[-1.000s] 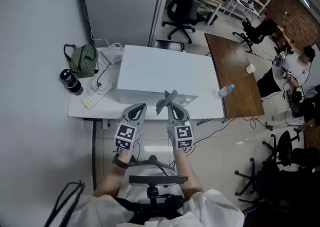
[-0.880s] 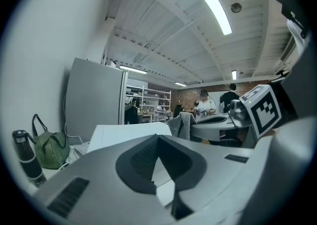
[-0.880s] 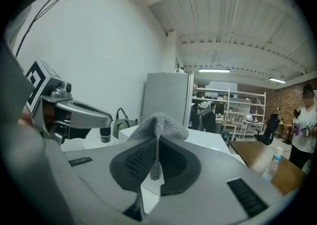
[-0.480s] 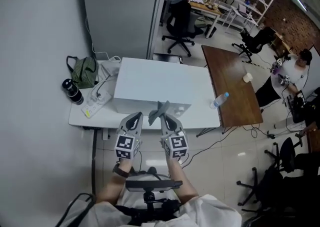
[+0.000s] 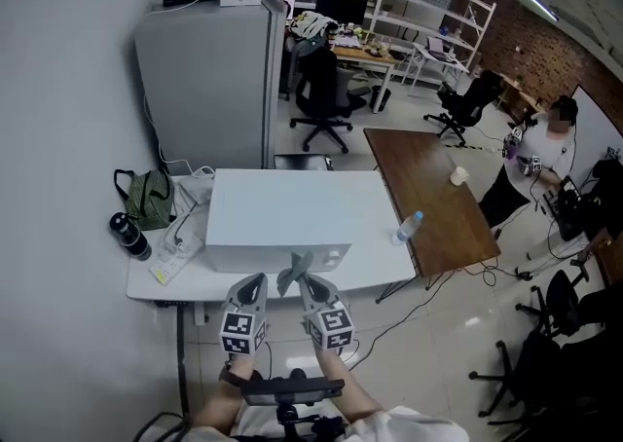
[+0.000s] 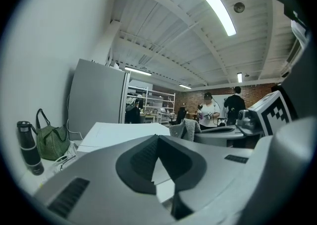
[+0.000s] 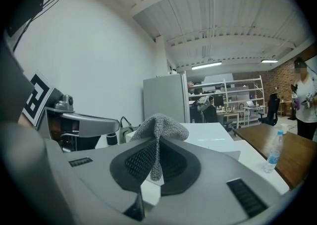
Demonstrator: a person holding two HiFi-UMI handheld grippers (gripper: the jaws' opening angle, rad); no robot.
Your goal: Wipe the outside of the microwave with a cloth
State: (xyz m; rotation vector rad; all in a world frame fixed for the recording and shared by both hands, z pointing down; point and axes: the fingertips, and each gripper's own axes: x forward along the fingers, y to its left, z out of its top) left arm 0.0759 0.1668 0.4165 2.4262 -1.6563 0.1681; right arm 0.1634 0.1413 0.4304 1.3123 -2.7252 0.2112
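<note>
The white microwave [image 5: 292, 216] stands on a white table [image 5: 185, 279], seen from above in the head view. In front of its near face my right gripper [image 5: 304, 280] is shut on a grey cloth [image 5: 293, 272], which sticks up from the closed jaws in the right gripper view as a bunched grey cloth [image 7: 159, 129]. My left gripper [image 5: 255, 282] hangs just left of it, shut with nothing between its jaws. Both are a little short of the microwave's front. The microwave [image 6: 124, 134] also shows beyond the left jaws.
A green bag [image 5: 146, 199], a black bottle [image 5: 128, 236] and a power strip [image 5: 175, 257] sit on the table's left part. A brown table [image 5: 433, 202] with a water bottle [image 5: 408, 227] stands to the right. A grey cabinet [image 5: 209, 80] is behind.
The head view has tilted up, so both grippers and the microwave now sit lower and smaller in the frame. Both grippers keep their hold and spacing.
</note>
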